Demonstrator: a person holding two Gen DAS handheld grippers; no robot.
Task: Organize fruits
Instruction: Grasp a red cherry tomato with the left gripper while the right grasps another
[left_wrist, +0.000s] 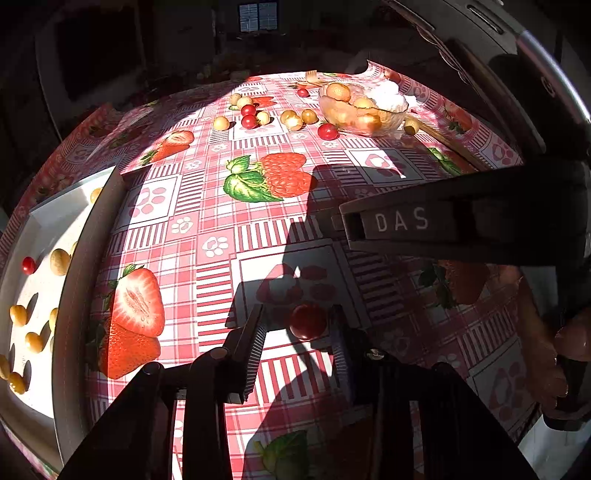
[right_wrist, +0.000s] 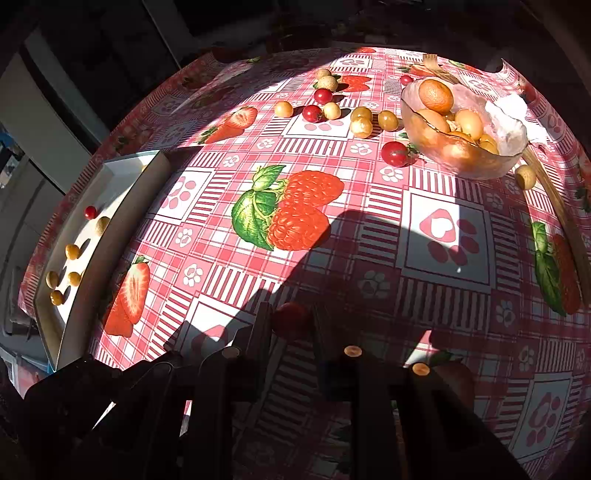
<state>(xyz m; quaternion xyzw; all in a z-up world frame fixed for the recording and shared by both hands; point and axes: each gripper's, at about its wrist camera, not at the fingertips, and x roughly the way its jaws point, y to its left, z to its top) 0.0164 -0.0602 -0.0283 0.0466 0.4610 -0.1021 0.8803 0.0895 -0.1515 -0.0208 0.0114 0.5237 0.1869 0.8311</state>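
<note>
Two grippers met over a red cherry tomato on a strawberry-print table.

The tablecloth (right_wrist: 369, 221) covered the whole table; a white tray (right_wrist: 122, 173) with small yellow fruits and one red one sat at the left edge, and a glass bowl (right_wrist: 465, 162) of orange fruit stood far right, loose fruits scattered beside it. Near the middle, the right gripper (right_wrist: 290, 325) was clamped on the cherry tomato (right_wrist: 291, 319). The left gripper (left_wrist: 299, 328) bracketed a tomato (left_wrist: 307, 320) too; whether its pads pressed it could not be told.
</note>
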